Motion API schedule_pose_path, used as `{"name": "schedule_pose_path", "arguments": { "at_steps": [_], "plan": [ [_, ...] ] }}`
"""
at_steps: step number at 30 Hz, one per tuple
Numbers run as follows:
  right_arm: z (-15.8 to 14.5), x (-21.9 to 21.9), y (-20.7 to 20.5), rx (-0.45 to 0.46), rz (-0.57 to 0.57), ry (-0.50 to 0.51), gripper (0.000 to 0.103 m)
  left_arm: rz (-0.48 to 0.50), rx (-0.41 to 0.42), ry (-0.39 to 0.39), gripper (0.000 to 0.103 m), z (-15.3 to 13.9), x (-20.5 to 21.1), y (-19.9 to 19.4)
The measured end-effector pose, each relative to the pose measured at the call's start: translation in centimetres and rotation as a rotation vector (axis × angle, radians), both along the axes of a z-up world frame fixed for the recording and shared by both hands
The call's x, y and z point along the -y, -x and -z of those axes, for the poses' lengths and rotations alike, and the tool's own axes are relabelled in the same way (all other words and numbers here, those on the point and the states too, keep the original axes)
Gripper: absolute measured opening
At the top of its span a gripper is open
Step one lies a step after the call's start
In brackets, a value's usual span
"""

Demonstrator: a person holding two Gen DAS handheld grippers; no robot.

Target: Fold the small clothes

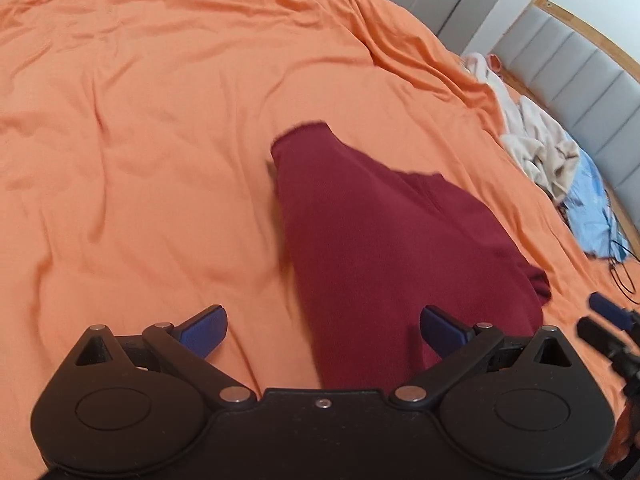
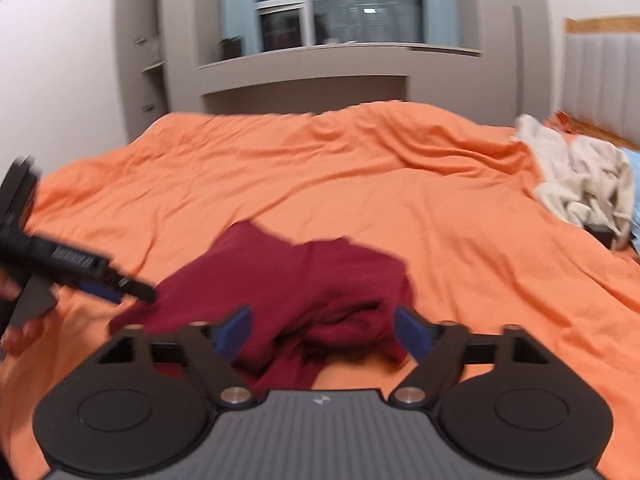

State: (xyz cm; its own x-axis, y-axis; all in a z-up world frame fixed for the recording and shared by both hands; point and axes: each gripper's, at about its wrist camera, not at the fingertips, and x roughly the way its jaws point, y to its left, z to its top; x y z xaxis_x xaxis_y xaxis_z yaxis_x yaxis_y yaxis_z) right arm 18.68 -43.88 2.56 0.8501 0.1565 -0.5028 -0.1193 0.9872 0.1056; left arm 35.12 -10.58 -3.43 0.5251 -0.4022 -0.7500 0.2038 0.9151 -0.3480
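A dark red garment (image 1: 380, 240) lies bunched on the orange bed cover (image 1: 140, 140). One narrow end points away from me and the wide end runs under my left gripper (image 1: 324, 322). That gripper is open, its blue pads far apart, the right pad over the cloth without pressing it. In the right wrist view the same garment (image 2: 304, 280) lies crumpled just beyond my right gripper (image 2: 324, 316), which is open with folds of cloth beneath the gap. The left gripper (image 2: 120, 288) reaches in from the left to the garment's edge. The right gripper's tip (image 1: 604, 312) shows at the right edge.
A heap of cream and light blue clothes (image 1: 540, 148) (image 2: 580, 184) lies at the right side of the bed by the padded headboard (image 1: 580, 60). A black cable (image 1: 620, 276) trails near it. Beyond the bed's far edge stand a window ledge (image 2: 340, 56) and shelves (image 2: 148, 40).
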Motion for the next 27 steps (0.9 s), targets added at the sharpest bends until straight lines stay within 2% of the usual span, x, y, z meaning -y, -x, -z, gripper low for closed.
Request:
{"name": "schedule_pose_path", "arguments": {
  "at_steps": [3,5,7,9,10,11,13,19,24,27],
  "plan": [
    [0.4,2.3,-3.4,-0.050,0.072,-0.090,0.089,-0.006,0.021,0.002,0.102,-0.2,0.0,-1.2],
    [1.0,3.7,-5.9,-0.091,0.108,-0.163,0.074,-0.010,0.014,-0.005,0.102,0.1,0.2,-2.0],
    [2.1,4.9,-8.5,-0.152,0.138,-0.231,0.065,-0.003,0.003,-0.013,0.102,0.5,0.5,-2.7],
    [3.2,5.5,-10.4,-0.197,0.172,-0.256,0.056,0.006,-0.009,-0.019,0.102,1.0,0.8,-3.2],
    [3.8,5.8,-11.1,-0.215,0.184,-0.258,0.042,0.010,-0.012,-0.016,0.102,1.2,0.9,-3.4],
    [4.5,5.9,-11.8,-0.236,0.196,-0.259,0.023,0.014,-0.015,-0.012,0.102,1.4,1.0,-3.5],
    [5.5,6.0,-12.1,-0.262,0.190,-0.292,0.009,0.019,-0.017,-0.006,0.102,1.4,1.1,-3.7],
    [5.4,6.2,-9.5,-0.203,0.189,-0.294,0.005,0.055,0.004,-0.029,0.102,1.2,1.3,-3.7],
    [6.4,6.4,-9.8,-0.237,0.191,-0.303,0.007,0.070,-0.014,-0.023,0.103,1.8,1.5,-4.2],
    [6.2,6.5,-9.7,-0.222,0.197,-0.307,0.022,0.072,-0.016,-0.018,0.103,1.9,1.4,-4.2]
  ]
}}
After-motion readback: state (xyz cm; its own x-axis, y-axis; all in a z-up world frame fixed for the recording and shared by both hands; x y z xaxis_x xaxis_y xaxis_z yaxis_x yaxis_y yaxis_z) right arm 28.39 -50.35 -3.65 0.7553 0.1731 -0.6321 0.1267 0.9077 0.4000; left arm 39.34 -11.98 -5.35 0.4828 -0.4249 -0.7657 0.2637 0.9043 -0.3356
